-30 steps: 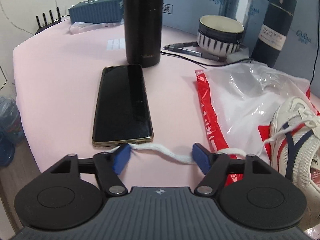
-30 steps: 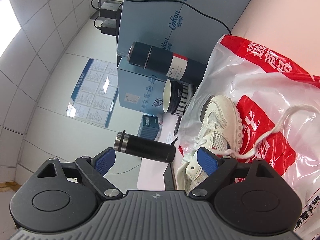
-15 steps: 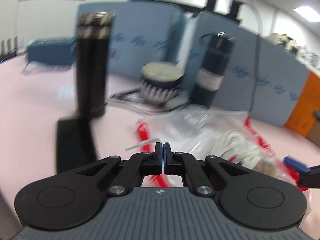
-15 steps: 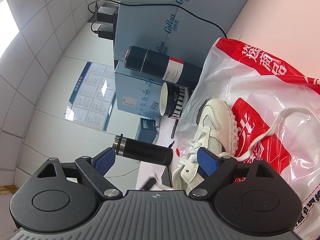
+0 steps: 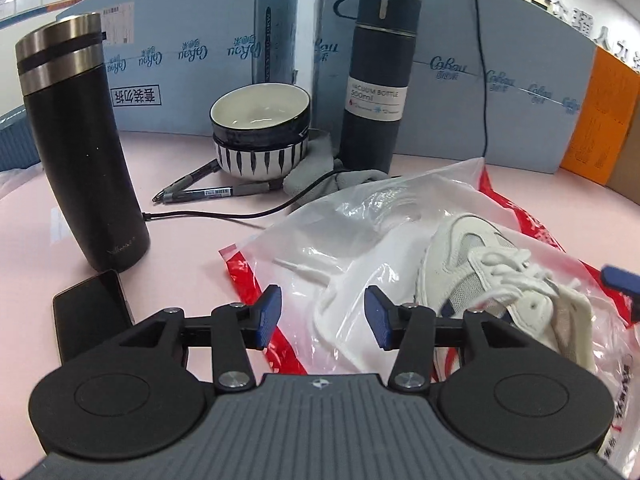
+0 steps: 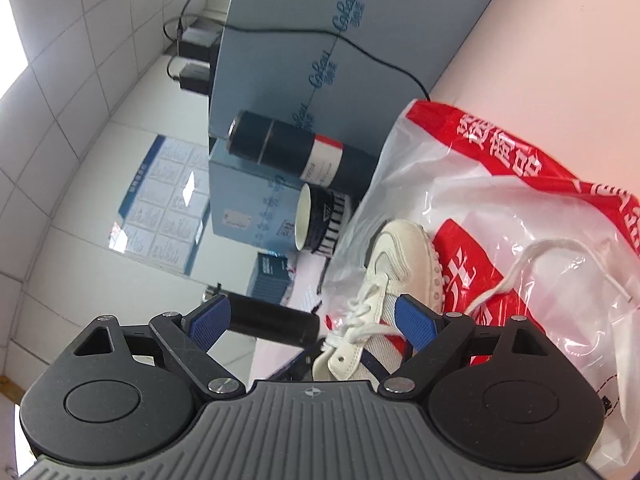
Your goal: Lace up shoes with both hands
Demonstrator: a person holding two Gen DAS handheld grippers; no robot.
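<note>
Pink desk (image 5: 460, 184), cluttered: a white shoe (image 5: 472, 264) lay on a plastic bag (image 5: 360, 220). Left gripper (image 5: 322, 314) was opening, empty, above a loose lace (image 5: 320, 304); right gripper (image 6: 312, 320) stood wide, empty, around the shoe's collar. Re-pinching the lace end seemed next.

The right hand-held gripper (image 6: 310, 324) has its blue pads spread wide, nothing clamped between them. The view is rolled sideways. A white shoe (image 6: 384, 280) lies on a red and white plastic bag (image 6: 500, 184) spread over the pink bench (image 6: 560, 40); the shoe's tongue end sits just beside the right pad (image 6: 414, 322). A loose white lace (image 6: 532, 264) trails from the shoe across the bag. Beyond stand a dark bottle (image 6: 292, 150), a striped bowl (image 6: 320, 222) and a black flask (image 6: 276, 322), against a blue partition (image 6: 320, 40) with a black cable (image 6: 360, 46).
</note>
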